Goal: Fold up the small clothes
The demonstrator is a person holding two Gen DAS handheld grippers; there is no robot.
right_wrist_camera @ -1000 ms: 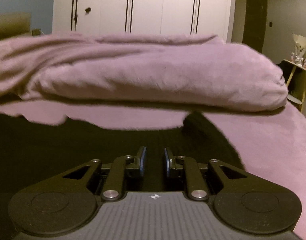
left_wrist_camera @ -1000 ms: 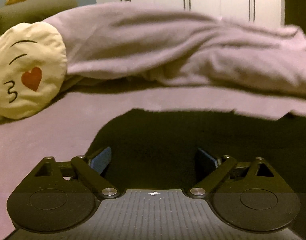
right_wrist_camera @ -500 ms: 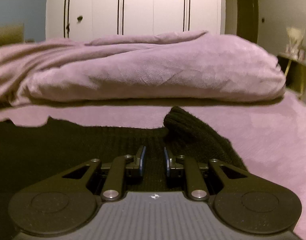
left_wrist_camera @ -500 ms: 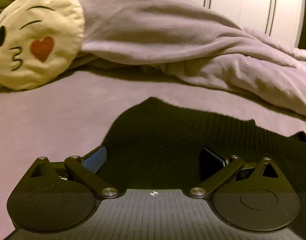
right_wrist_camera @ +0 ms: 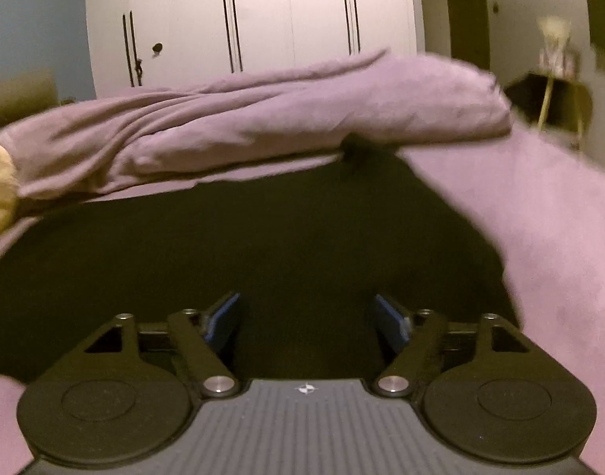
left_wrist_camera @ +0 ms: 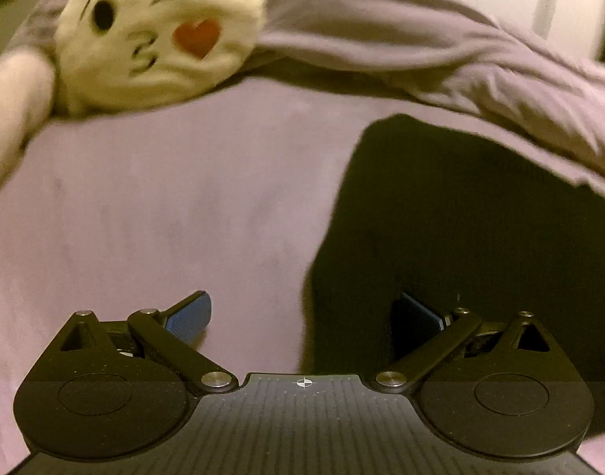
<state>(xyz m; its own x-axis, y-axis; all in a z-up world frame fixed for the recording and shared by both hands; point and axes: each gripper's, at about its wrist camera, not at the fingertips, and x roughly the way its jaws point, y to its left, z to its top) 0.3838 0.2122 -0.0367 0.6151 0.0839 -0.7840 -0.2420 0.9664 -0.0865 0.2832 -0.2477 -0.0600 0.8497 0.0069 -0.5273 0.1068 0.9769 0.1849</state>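
A black knit garment [right_wrist_camera: 239, 237] lies flat on the lilac bed sheet [right_wrist_camera: 540, 213]. In the left wrist view the black knit garment [left_wrist_camera: 480, 217] fills the right half, its left edge running down the middle. My left gripper [left_wrist_camera: 302, 316] is open, straddling that edge with nothing between its blue pads. My right gripper [right_wrist_camera: 306, 316] hovers over the garment's near part; its jaws are opening and stand wide, with nothing pinched between them.
A rumpled lilac duvet [right_wrist_camera: 263, 118] lies across the far side of the bed. A round cream cushion with a kissing face [left_wrist_camera: 160, 31] rests at the far left. White wardrobe doors [right_wrist_camera: 263, 19] stand behind, and a small side table [right_wrist_camera: 556, 91] is at the far right.
My right gripper let go of the garment and its jaws spread wide; the garment now lies flat. Both grippers shifted sideways, the left one to the garment's left edge, over bare sheet.
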